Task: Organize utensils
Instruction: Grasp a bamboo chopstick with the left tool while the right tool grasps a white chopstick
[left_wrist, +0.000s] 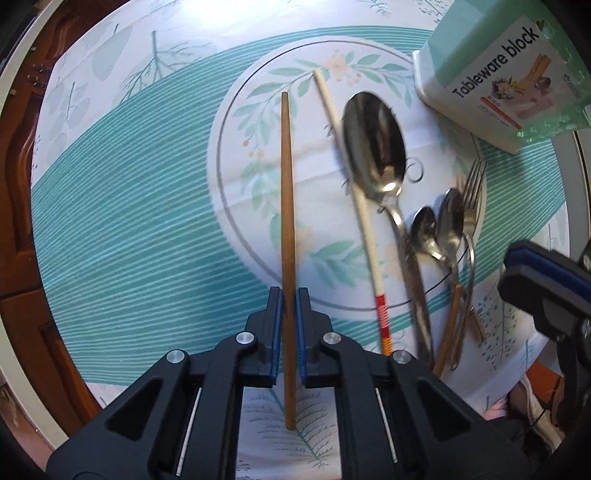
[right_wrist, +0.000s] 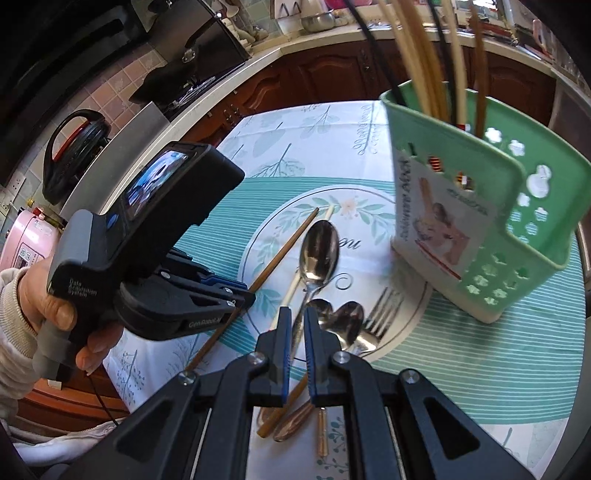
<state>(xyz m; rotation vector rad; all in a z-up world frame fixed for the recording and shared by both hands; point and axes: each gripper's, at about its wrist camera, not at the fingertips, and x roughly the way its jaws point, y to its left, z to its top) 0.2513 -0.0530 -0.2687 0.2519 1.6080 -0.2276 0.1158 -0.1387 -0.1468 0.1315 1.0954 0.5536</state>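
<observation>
Now, left to right. Your left gripper (left_wrist: 289, 295): jaws narrow, clamped on brown chopstick (left_wrist: 286, 192) lying on tablecloth (left_wrist: 129, 206), probably to lift it toward green holder (right_wrist: 517, 229). Chopstick's long axis runs with fingers, thin tip pointing away. Your right gripper (right_wrist: 296, 317): jaws nearly closed on big spoon (right_wrist: 319, 251) handle; bowl points away.

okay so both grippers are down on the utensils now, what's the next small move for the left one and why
Probably lift straight up. The left gripper is shut on the brown chopstick, which lies on the tablecloth; the green holder stands upright with chopsticks in it, so the stick has to clear the table first.
</observation>
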